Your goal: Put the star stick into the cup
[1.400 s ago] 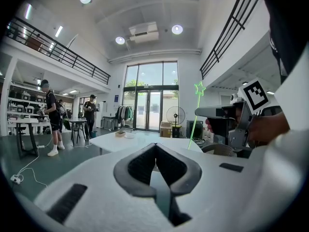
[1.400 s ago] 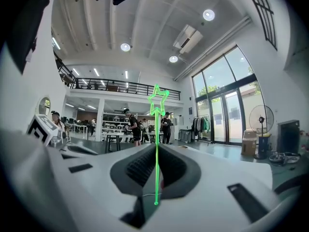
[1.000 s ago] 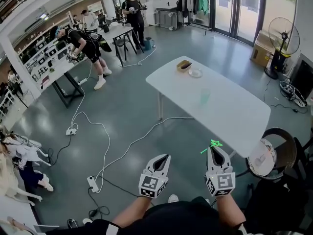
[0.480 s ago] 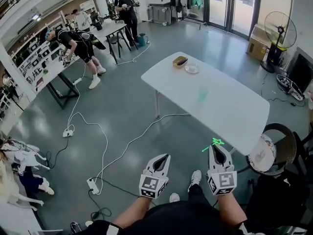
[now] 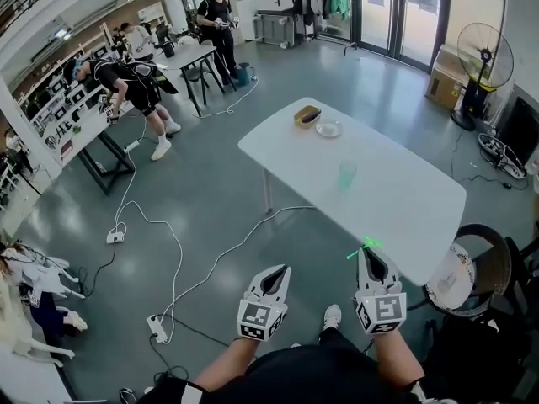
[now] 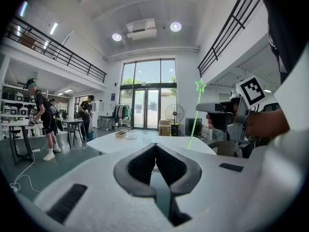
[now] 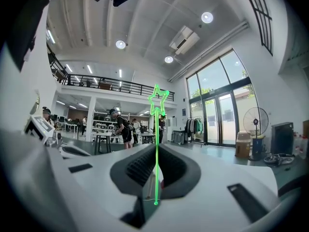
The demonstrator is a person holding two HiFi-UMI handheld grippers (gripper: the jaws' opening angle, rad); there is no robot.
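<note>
Green star stick (image 7: 158,100) pinched in the right gripper (image 7: 156,151), jaws closed on the thin shaft, star outline high above them against the ceiling in the right gripper view. Behind it there, a railed gallery (image 7: 104,85) and people (image 7: 126,129) at workbenches. Far less of the stick from the head view: a short green sliver at the tips of that gripper, out over the grey floor (image 5: 219,183), just short of the near edge of the white table (image 5: 413,217). Pale green cup (image 5: 347,173) upright near the middle of that table, well apart from the stick, plain only in the head view. Left gripper (image 5: 285,270) low beside the right one, off the table. Closed on nothing, by the evidence of the left gripper view: jaws together at the tips, tabletop beyond. Caught from that side too, the stick's whole length slanting up out of the right gripper, star high beside the tall windows (image 6: 147,100). Past the cup, in the head view, a small dish (image 5: 328,129) and a brown box (image 5: 306,115) at the table's far end, a standing fan (image 5: 488,57) near the wall, a round chair (image 5: 497,255) at the near right corner, white cables (image 5: 181,251) trailing over the floor.
</note>
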